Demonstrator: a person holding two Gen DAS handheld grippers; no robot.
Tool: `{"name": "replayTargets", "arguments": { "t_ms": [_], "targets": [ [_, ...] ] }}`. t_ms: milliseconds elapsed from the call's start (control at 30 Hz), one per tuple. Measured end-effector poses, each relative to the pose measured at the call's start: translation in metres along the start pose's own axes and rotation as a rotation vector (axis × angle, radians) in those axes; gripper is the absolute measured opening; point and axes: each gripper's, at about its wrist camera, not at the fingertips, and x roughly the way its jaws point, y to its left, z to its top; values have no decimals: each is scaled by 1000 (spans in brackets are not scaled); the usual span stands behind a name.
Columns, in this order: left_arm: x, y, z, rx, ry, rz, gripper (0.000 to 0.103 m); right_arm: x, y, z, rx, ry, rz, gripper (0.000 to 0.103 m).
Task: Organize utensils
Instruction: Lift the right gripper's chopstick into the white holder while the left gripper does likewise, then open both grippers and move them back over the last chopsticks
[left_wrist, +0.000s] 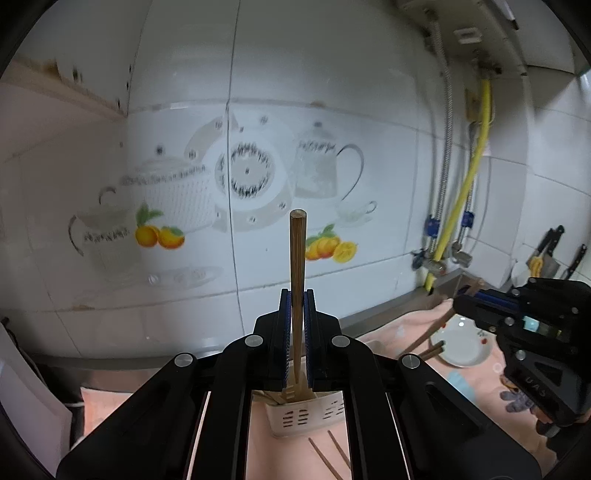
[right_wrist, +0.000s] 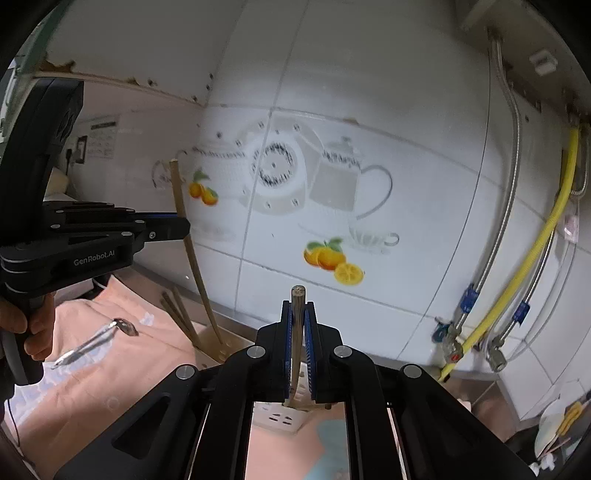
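Note:
My left gripper (left_wrist: 296, 295) is shut on a wooden chopstick (left_wrist: 297, 254) held upright, its lower end in the white slotted utensil holder (left_wrist: 306, 413) on the pink cloth. The holder has other chopsticks inside. My right gripper (right_wrist: 298, 308) is shut on another chopstick (right_wrist: 297, 332), also upright. In the right wrist view the left gripper (right_wrist: 181, 227) shows at the left, clamped on its chopstick (right_wrist: 192, 254) above the holder (right_wrist: 218, 347). In the left wrist view the right gripper (left_wrist: 461, 295) is at the right with its chopstick (left_wrist: 424, 338).
Two loose chopsticks (left_wrist: 328, 458) lie on the pink cloth (left_wrist: 399, 332) in front of the holder. A metal spoon (right_wrist: 96, 341) lies on the cloth. A white plate (left_wrist: 461, 345) sits to the right. The tiled wall (left_wrist: 258, 258), hoses (right_wrist: 532, 251) and hanging knives (left_wrist: 550, 243) stand behind.

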Motion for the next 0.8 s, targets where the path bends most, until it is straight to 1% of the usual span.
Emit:
{"name": "replayTargets", "arguments": {
  "t_ms": [200, 367, 533, 600, 633, 700, 767, 800],
  "targets": [
    [31, 13, -20, -37, 76, 13, 5, 21, -7, -13, 19, 51, 11, 7],
    [42, 18, -33, -51, 118, 8, 6, 33, -11, -20, 26, 79, 6, 7],
    [43, 18, -40, -53, 124, 14, 7, 39, -14, -23, 36, 93, 3, 7],
    [42, 18, -41, -55, 124, 12, 7, 37, -14, -23, 36, 91, 0, 10],
    [40, 18, -41, -54, 123, 12, 7, 36, -14, -23, 35, 88, -2, 13],
    [35, 17, -42, -54, 119, 13, 10, 30, -14, -22, 36, 77, -5, 17],
    [27, 17, -42, -56, 109, 15, 23, 21, -14, -21, 34, 63, -7, 22],
    [22, 16, -43, -58, 104, 17, 27, 16, -14, -21, 34, 56, -8, 24]
  ]
}}
